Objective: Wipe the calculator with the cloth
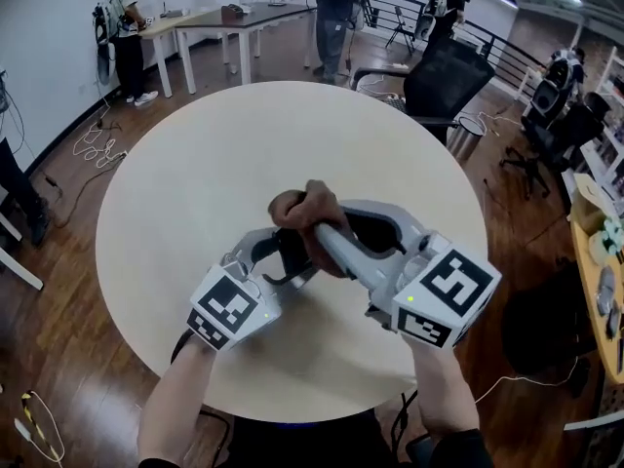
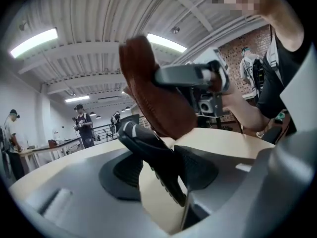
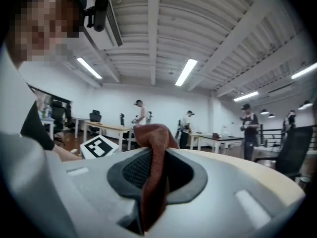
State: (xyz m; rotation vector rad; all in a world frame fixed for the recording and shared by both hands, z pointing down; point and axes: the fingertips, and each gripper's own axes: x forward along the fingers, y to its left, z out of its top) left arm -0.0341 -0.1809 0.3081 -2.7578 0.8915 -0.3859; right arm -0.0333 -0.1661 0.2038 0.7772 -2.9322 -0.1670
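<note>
Calculator [image 2: 151, 157]: sits clamped between the jaws of the left gripper [image 2: 159, 173], lifted off the bench [image 1: 224, 164]. Shows as a slim black slab, edge-on and tilted, upper end leaning left in the left gripper view, lower end down by the right-hand pad.

Cloth [image 3: 152, 172]: brown, pinched tight between the jaws of the right gripper [image 3: 157, 170]. Runs up through the closed pads as a narrow strip and bunches into a rounded fold above them. Hangs just over the calculator's upper end in the left gripper view and seems to touch it; cannot tell how firmly.

From the head view: both grippers held close together above the middle of the round, pale bench, jaws pointing away from the person and meeting at the brown lump of cloth. Marker cubes [image 1: 229, 310] nearest the camera, one on each gripper, a forearm behind each. Right gripper slightly higher, crossing in above the left.

Beyond the bench: wooden floor, a black chair [image 1: 444, 81], desks [image 1: 249, 16], several people [image 1: 127, 22] standing.
</note>
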